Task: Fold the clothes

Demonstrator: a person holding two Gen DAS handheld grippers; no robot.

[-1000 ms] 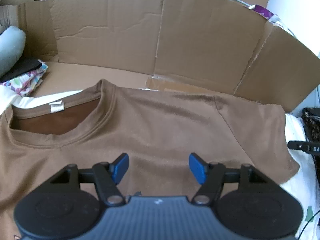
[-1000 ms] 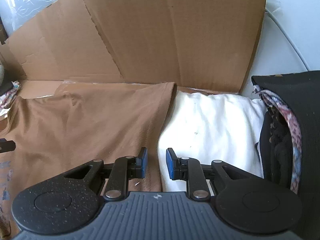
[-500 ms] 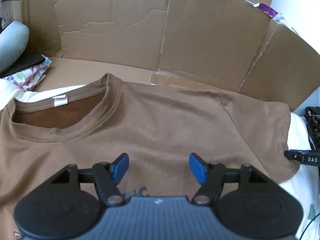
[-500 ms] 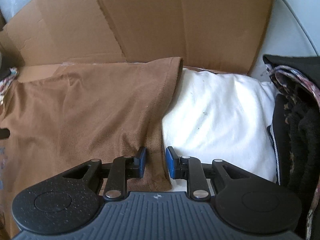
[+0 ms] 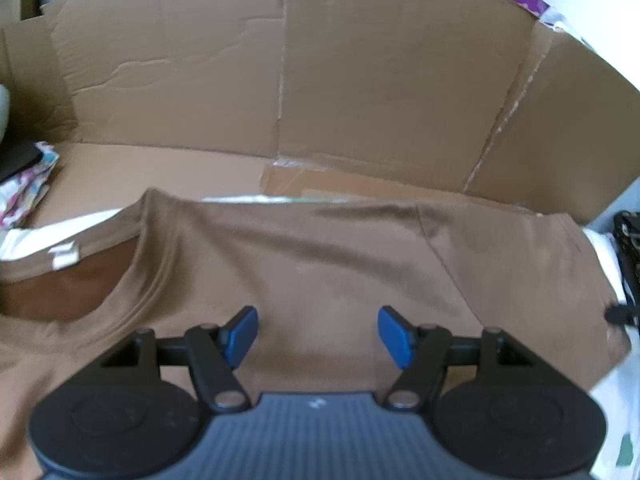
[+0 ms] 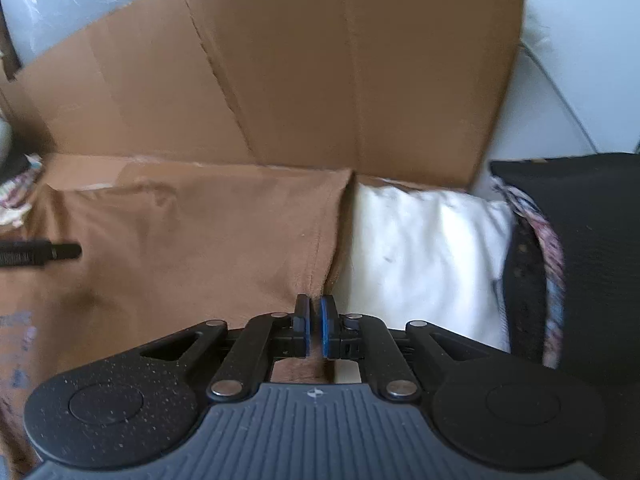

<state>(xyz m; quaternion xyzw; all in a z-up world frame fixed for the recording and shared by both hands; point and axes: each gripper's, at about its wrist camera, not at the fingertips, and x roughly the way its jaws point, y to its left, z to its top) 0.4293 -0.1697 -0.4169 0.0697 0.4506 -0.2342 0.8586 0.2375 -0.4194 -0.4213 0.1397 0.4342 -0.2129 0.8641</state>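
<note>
**Sleeve hem pinched, chest uncovered**

Brown T-shirt (image 5: pixel 320 264) spread flat, front up, over white cloth (image 6: pixel 420 248), ringed by upright cardboard walls (image 5: pixel 360 80). Collar with white label (image 5: pixel 64 255) off to the left in the left wrist view. Left hand-held gripper (image 5: pixel 316 334) above the chest area, blue pads spread wide, nothing between them. Right hand-held gripper (image 6: pixel 314 330) pressed almost together at the sleeve's edge, brown fabric caught between the pads. Dark bundle of clothes (image 6: pixel 580 260) just beside the white cloth, on the right.
</note>
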